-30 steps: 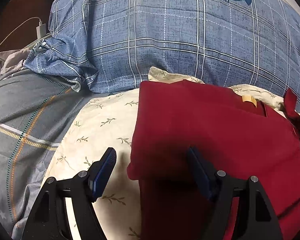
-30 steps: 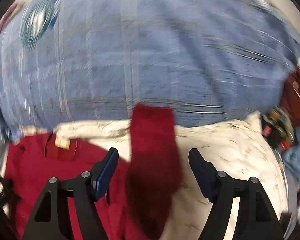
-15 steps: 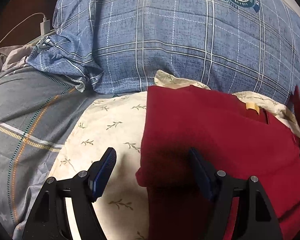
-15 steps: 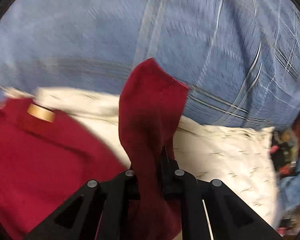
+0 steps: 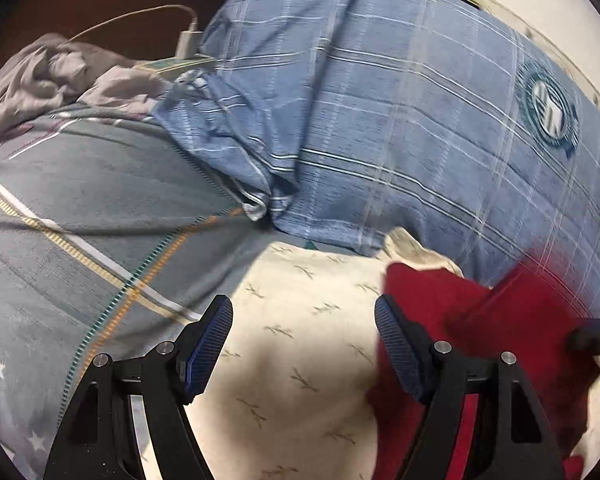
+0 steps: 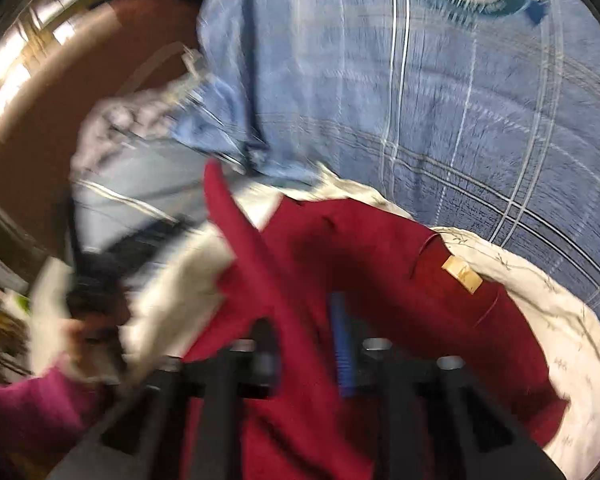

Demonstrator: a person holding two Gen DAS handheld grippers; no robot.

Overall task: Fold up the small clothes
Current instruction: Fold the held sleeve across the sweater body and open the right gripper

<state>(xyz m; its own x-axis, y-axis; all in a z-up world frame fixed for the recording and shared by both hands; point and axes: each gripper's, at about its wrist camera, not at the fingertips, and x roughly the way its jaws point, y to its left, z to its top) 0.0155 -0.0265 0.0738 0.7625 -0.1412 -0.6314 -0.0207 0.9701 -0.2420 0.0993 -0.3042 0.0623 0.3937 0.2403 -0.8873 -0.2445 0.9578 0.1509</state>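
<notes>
- left gripper: all-black plastic frame, two chunky angular arms with triangular cut-outs near the base
- its fingers carry dark blue pads with a fine ribbed texture
- shiny round silver screw heads at the pivots, two per arm, so four showing
- right gripper: looks like the same build, black frame, silver round bolt heads, but it's really smeared in its own view
- one bright blue ribbed pad shows edge-on on the right-hand finger; the other pad I can't make out
- a magenta/purple knit-looking sleeve sits in the bottom-left corner of the right wrist view
</notes>
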